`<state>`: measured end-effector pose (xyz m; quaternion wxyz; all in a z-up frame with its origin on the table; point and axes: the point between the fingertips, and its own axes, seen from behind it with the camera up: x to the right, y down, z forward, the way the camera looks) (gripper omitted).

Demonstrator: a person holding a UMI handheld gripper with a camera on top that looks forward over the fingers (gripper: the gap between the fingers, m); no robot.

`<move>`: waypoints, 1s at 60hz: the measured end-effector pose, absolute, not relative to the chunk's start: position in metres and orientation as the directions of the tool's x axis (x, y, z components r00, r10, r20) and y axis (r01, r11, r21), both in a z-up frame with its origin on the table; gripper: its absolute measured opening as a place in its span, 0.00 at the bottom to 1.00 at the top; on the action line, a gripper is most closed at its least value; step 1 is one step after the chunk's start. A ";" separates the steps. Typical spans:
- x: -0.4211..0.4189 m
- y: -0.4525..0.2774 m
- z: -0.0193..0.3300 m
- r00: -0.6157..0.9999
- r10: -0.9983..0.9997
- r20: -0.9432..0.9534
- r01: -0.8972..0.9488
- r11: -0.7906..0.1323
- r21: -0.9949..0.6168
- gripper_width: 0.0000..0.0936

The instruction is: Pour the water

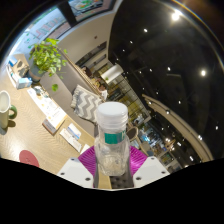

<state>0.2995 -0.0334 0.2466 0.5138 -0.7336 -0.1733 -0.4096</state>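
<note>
So my fingers (111, 168) are clamped on the bottle (111, 140), lifted and tilted way over the room, and I'd keep it slow to pour without splashing.

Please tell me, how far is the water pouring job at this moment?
Done: the gripper has the clear bottle held between its pink pads. In hand: the bottle is lifted high, upright against the room. Left: the white cap looks still on, no receiving cup shows, and no pouring has begun.
</note>
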 end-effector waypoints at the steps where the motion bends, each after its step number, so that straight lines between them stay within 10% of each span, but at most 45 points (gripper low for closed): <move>1: 0.287 -0.030 0.251 0.567 -0.157 0.808 0.707 -0.410 -0.576 0.42; 9: 0.188 -0.013 0.270 0.287 -0.079 0.955 0.890 -0.346 -0.296 0.42; 35: 0.052 0.017 0.175 -0.484 0.109 0.868 0.864 -0.096 0.494 0.42; 45: 0.063 0.005 0.195 -0.293 0.112 0.949 0.940 -0.148 0.308 0.42; 60: 0.123 -0.028 0.229 0.531 0.066 0.845 0.803 -0.356 -0.477 0.42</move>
